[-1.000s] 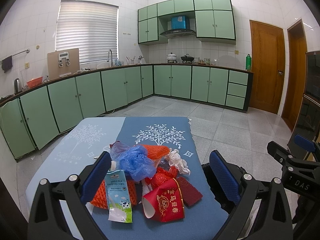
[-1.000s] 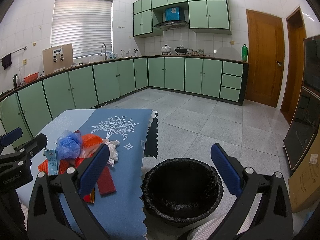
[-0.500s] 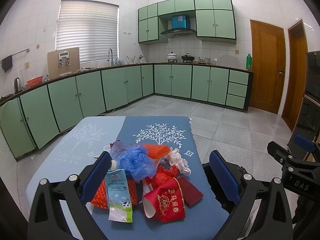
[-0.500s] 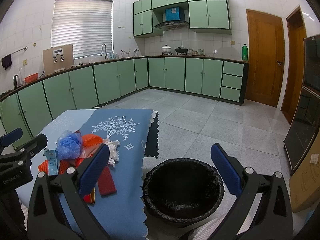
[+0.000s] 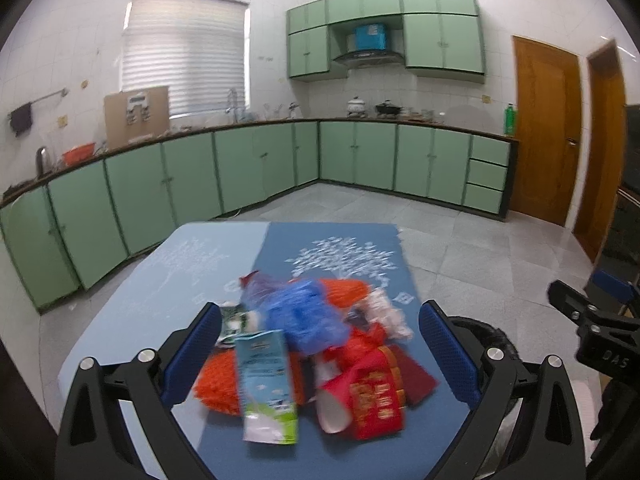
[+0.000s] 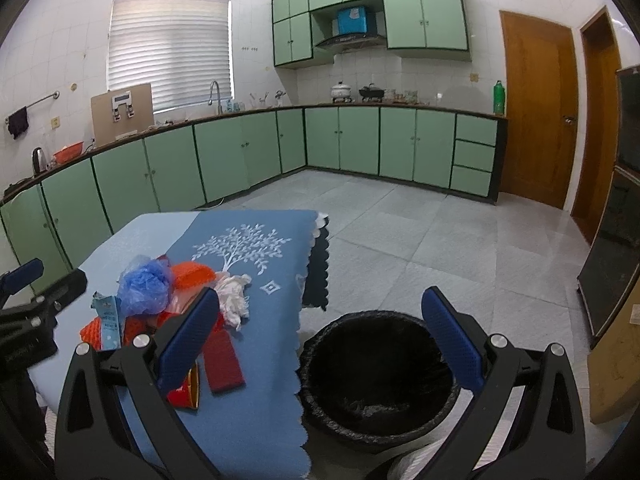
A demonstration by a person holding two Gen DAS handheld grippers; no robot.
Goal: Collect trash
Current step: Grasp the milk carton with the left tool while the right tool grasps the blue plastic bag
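Observation:
A heap of trash lies on the blue-clothed table [image 5: 200, 264]: a milk carton [image 5: 266, 384], a red paper cup [image 5: 360, 396], a blue plastic bag [image 5: 304, 316], orange netting [image 5: 220, 384] and white crumpled tissue [image 5: 386, 312]. My left gripper [image 5: 320, 348] hangs open over the heap, with the carton and cup between its blue pads. My right gripper [image 6: 320, 336] is open above the black-lined trash bin [image 6: 376, 380], which stands on the floor beside the table's right edge. From the right wrist the heap shows at left, with the blue bag [image 6: 144, 284] and a dark red strip [image 6: 222, 360].
Green cabinets [image 6: 224, 160] run along the back and left walls under a counter. Brown wooden doors [image 6: 536, 120] stand at the right. The tiled floor [image 6: 400, 232] stretches beyond the table. A cardboard box edge [image 6: 616, 352] is at the far right.
My left gripper has tipped downward and moved closer to the trash heap, so the view is blurred. The right gripper has hardly moved.

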